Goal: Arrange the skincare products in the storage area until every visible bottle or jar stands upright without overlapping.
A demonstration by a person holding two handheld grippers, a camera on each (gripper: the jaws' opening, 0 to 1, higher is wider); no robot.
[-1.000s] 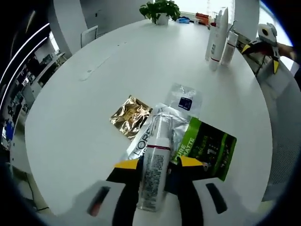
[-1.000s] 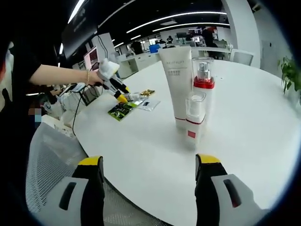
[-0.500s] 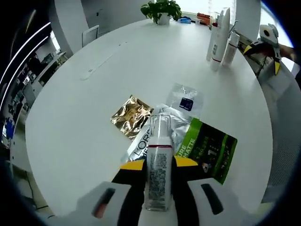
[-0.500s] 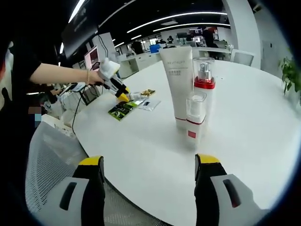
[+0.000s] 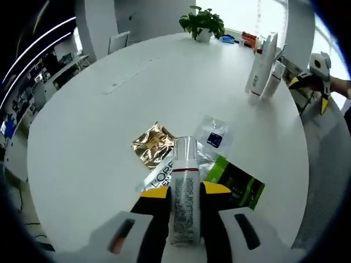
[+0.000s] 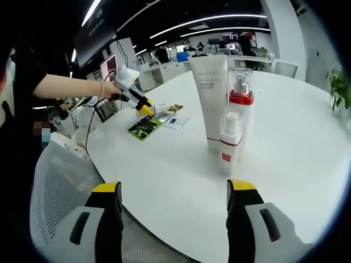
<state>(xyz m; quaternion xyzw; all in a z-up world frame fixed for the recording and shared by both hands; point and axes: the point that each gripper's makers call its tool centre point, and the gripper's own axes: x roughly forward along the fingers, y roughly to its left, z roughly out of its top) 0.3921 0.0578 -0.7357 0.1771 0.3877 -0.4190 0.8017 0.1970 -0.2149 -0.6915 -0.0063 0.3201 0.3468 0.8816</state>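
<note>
My left gripper (image 5: pixel 185 192) is shut on a small white pump bottle (image 5: pixel 185 189) with a clear cap and a red band, held a little above the round white table (image 5: pixel 109 126). Under it lie a silver sachet (image 5: pixel 162 174), a gold sachet (image 5: pixel 154 143), a clear sachet (image 5: pixel 213 133) and a green sachet (image 5: pixel 236 183). Far right stand a tall white tube (image 5: pixel 260 60) and a bottle (image 5: pixel 272 79). In the right gripper view the tube (image 6: pixel 213 101), a red-collared pump bottle (image 6: pixel 241 109) and a small clear-capped bottle (image 6: pixel 230 139) stand upright together. My right gripper (image 6: pixel 173 189) is open, short of them.
A potted plant (image 5: pixel 203 22) stands at the table's far edge. A mesh chair back (image 6: pixel 60 192) sits below my right gripper at the table's near edge. A person's arm (image 6: pixel 71 85) holds the left gripper (image 6: pixel 143 107) over the sachets (image 6: pixel 151 125). Desks fill the room behind.
My left gripper has closed on the small pump bottle and lifted it off the sachets. The right gripper has stayed still and open.
</note>
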